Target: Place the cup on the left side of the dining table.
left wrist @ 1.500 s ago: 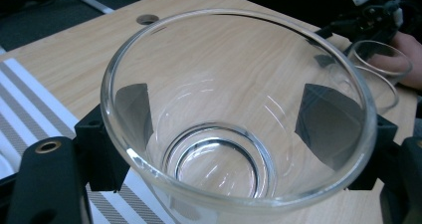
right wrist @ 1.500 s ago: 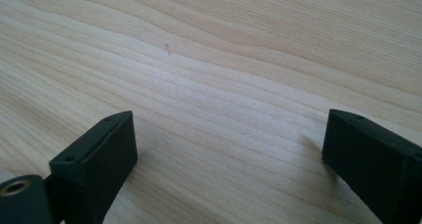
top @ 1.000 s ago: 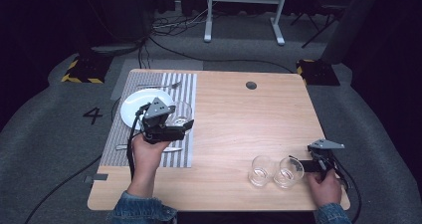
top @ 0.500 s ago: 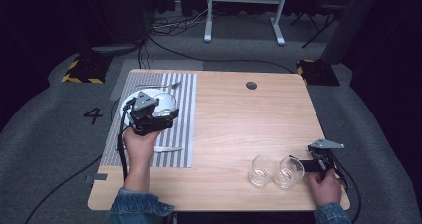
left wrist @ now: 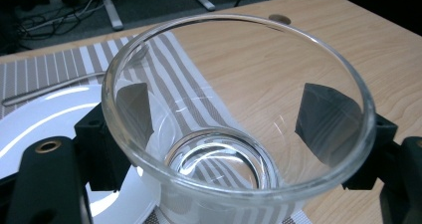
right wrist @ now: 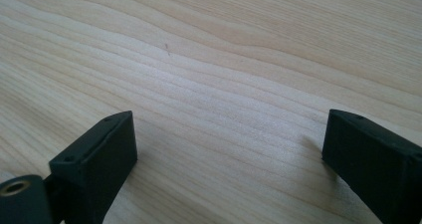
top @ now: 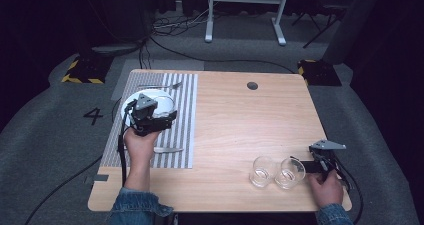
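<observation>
Glass bowl [left wrist: 239, 134] clamped between left gripper [top: 150, 116] jaws, left of centre in high view, over white plate [top: 131, 105] and striped mat [top: 182, 115]. Right gripper [top: 320, 166] lower right, jaws spread wide over bare tabletop [right wrist: 224, 74], just beside two glasses [top: 276, 172].

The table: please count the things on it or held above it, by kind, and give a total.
Clear drinking glasses: 3
Round white plate: 1
Grey-and-white striped placemat: 1
Silver cutlery pieces: 2
Total: 7
</observation>
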